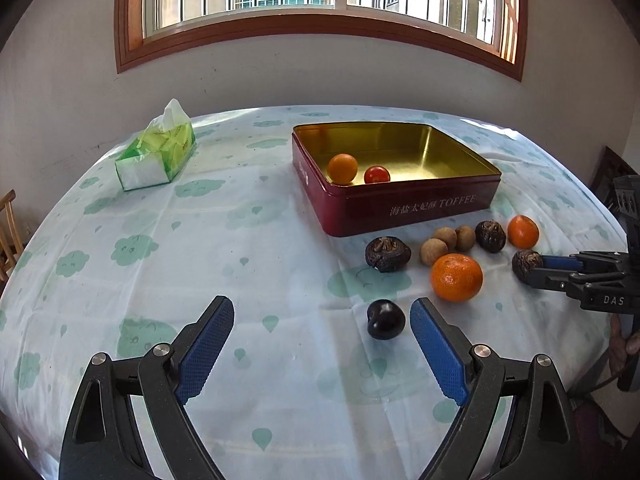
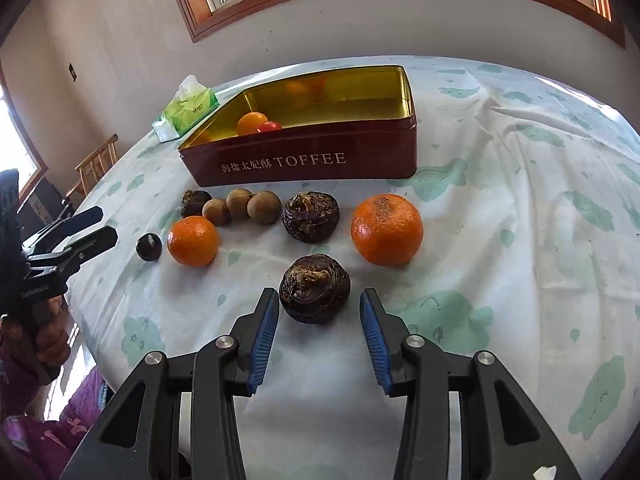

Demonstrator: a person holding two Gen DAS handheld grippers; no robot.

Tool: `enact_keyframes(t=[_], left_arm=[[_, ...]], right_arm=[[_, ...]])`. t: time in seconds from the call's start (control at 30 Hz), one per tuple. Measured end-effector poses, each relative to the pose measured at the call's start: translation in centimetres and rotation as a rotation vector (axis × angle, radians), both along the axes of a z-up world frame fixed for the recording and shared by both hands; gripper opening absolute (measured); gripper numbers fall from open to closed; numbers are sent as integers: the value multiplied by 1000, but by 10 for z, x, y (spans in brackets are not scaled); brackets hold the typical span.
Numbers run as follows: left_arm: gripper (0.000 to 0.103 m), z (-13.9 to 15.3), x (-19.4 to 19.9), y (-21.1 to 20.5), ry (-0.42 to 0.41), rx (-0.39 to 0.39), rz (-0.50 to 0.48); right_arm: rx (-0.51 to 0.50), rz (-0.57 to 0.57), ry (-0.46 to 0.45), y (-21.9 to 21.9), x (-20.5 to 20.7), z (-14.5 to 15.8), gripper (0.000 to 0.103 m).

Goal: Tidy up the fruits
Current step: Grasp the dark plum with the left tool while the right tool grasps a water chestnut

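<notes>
While two hand-held grippers hover over a cloth-covered table, a dark red toffee tin point(image 2: 304, 160) sits open with only two fruits inside: a small orange point(image 1: 342, 168) and a red cherry tomato point(image 1: 377, 175), touching each other near the tin's front-left corner. Outside the tin, the rest of the fruit lies loose on the cloth just in front of its lettered wall: three brown longans point(image 2: 241, 205) clustered together, three dark water chestnuts, two tangerines and one small dark chestnut point(image 1: 386, 319).

One water chestnut point(image 2: 314, 294) rests on the cloth between the spread fingers of the right gripper point(image 2: 319, 300), whose blue pads stand clear of it on either side. The left gripper point(image 1: 322, 312) is likewise spread wide, the dark chestnut lying just inside its right finger, untouched. A larger tangerine point(image 2: 387, 229) sits near the right gripper's tips.

A green tissue pack point(image 1: 157, 147) stands well apart from the tin, on the white tablecloth point(image 1: 200, 248) printed with green clouds. Behind, a pale wall carries a wood-framed barred window point(image 1: 320, 0); a wooden chair point(image 2: 98, 164) stands beside the table.
</notes>
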State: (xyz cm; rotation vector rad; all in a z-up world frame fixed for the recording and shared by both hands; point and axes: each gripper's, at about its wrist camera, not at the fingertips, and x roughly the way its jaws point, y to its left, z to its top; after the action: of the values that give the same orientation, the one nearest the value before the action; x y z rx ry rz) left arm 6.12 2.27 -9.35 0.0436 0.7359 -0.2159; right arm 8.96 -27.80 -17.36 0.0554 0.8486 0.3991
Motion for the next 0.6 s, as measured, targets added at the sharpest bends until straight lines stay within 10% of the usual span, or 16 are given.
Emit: enact_keyframes(t=[0.4, 0.6], left_arm=[[89, -17, 11, -6, 74, -20, -146], [59, -21, 29, -11, 122, -29, -224]], right_arm=[[-57, -31, -72, 14, -4, -4, 37], [-30, -38, -91, 11, -6, -6, 37]])
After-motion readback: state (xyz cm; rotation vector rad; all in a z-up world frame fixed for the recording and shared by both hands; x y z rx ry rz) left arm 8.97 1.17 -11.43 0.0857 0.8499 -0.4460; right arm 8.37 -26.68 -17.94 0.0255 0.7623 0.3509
